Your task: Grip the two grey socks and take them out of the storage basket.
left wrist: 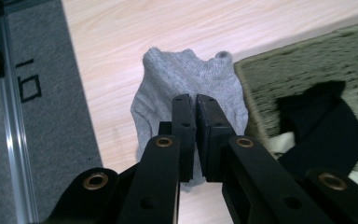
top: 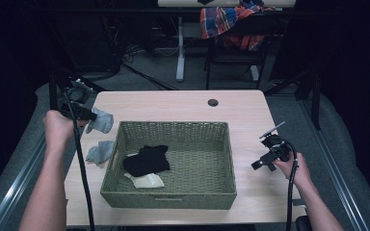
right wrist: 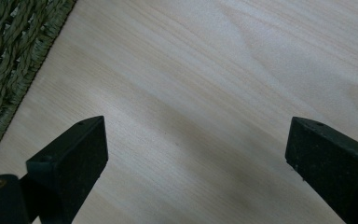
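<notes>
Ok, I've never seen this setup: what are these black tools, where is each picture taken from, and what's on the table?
A person holds a two-jaw tool in each hand. One camera looks down from above; the other two ride on the tools and look along their jaws. The left hand-held gripper is shut on a grey sock; a second grey sock lies on the table. The basket holds a black sock and a cream one. The right hand-held gripper is open over bare wood.
</notes>
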A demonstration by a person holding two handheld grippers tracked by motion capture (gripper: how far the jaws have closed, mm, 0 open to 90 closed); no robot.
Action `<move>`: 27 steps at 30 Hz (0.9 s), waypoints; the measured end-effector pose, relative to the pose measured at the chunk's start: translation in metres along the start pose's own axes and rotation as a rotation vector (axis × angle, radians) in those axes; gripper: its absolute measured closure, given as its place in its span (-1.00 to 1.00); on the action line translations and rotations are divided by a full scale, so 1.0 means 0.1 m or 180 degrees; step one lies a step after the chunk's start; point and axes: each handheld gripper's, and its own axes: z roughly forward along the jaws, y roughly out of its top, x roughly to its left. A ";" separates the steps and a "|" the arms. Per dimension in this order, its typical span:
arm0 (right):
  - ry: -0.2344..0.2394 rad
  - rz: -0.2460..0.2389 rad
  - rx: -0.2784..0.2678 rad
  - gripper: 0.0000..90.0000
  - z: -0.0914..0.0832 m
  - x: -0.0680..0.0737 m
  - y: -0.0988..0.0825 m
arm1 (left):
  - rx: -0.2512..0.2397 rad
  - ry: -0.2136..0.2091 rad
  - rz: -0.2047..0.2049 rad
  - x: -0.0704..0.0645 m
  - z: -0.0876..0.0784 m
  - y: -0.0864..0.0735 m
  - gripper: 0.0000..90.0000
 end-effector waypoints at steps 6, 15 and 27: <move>-0.0025 -0.0022 0.0029 -0.88 0.00 0.00 0.00 | 0.0058 0.0038 -0.0125 0.16 0.09 -0.14 0.93; -0.0021 0.0058 -0.0056 -0.88 0.02 0.01 -0.01 | 0.0188 0.0014 -0.0298 0.32 0.37 -0.35 0.93; -0.0022 0.0058 -0.0053 -0.88 0.03 0.01 -0.01 | 0.0442 -0.0154 -0.0369 0.26 0.89 -0.56 0.92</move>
